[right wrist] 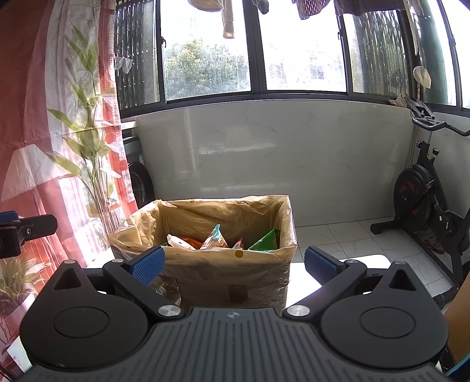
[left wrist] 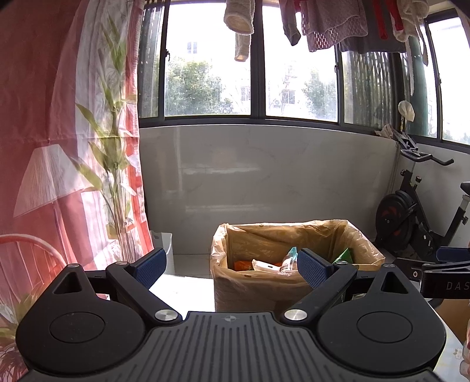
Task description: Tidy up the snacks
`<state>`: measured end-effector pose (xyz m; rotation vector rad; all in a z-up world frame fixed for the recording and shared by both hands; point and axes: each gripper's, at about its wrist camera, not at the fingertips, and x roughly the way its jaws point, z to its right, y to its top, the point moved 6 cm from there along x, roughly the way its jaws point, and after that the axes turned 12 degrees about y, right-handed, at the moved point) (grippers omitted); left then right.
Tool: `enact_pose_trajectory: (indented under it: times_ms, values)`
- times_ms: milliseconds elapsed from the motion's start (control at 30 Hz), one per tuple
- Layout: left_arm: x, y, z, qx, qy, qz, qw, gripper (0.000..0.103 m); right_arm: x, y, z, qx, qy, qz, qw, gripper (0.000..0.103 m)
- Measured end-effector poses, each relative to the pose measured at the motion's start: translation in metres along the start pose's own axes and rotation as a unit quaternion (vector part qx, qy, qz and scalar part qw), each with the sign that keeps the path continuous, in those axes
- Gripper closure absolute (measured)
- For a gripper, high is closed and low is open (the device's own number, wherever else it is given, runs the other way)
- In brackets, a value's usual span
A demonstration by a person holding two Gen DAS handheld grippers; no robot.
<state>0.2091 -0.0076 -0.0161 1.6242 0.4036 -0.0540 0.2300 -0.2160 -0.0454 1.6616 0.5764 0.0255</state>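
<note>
A cardboard box [left wrist: 258, 291] lined with a thin brown plastic bag stands on the white table just ahead of both grippers. Inside lie several snack packets: an orange one [left wrist: 243, 265], a white one [left wrist: 265, 266] and a green one [left wrist: 345, 256]. The box [right wrist: 232, 279] in the right wrist view shows a pale blue packet [right wrist: 216, 236] and a green packet [right wrist: 265, 241]. My left gripper [left wrist: 232, 269] is open and holds nothing, its fingers framing the box's left half. Open and holding nothing as well, my right gripper [right wrist: 235, 264] faces the box front. Each gripper shows at the edge of the other's view.
A red and white printed curtain [left wrist: 73, 147] hangs at the left. An exercise bike [right wrist: 426, 199] stands on the tiled floor at the right. A white tiled wall [left wrist: 264, 170] and windows are behind, with laundry [left wrist: 329, 23] hanging above. A brown cardboard edge [right wrist: 458, 311] shows at the far right.
</note>
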Motion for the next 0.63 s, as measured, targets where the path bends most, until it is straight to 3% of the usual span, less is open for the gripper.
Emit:
enact_pose_trajectory:
  times_ms: [633]
  values:
    - [0.0051,-0.0023,-0.0052,-0.01,0.007,-0.009,0.9999,0.006,0.0054,-0.0056,-0.0002,-0.003,0.0,-0.009,1.0,0.0]
